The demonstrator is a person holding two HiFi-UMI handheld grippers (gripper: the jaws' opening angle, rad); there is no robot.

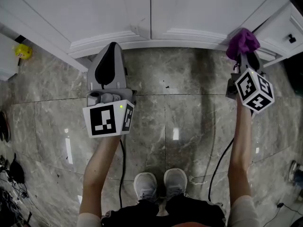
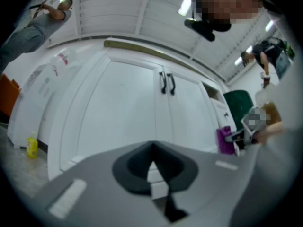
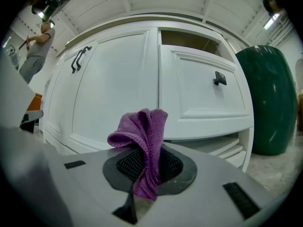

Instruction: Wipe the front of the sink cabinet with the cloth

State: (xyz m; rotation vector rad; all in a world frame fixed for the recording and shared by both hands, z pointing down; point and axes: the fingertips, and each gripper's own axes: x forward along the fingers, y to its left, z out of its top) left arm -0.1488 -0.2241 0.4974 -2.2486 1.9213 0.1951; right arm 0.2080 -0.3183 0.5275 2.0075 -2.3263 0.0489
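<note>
A white sink cabinet [image 1: 151,13] with two doors and dark handles [image 2: 166,83] fills the top of the head view. My right gripper [image 1: 242,51] is shut on a purple cloth [image 1: 242,41], which bunches up out of the jaws [image 3: 144,141] close to the cabinet's lower right door edge; I cannot tell if it touches. My left gripper [image 1: 110,56] is shut with nothing in it, its tip near the base moulding of the left door [image 2: 118,112]. From the left gripper view the purple cloth [image 2: 224,140] shows far right.
A drawer unit with a dark knob [image 3: 219,78] stands right of the doors, beside a dark green bin [image 3: 270,98]. A yellow object [image 1: 22,51] lies on the marble floor [image 1: 180,108] at the left. Cables trail by my feet [image 1: 161,183]. People stand in the background [image 2: 38,25].
</note>
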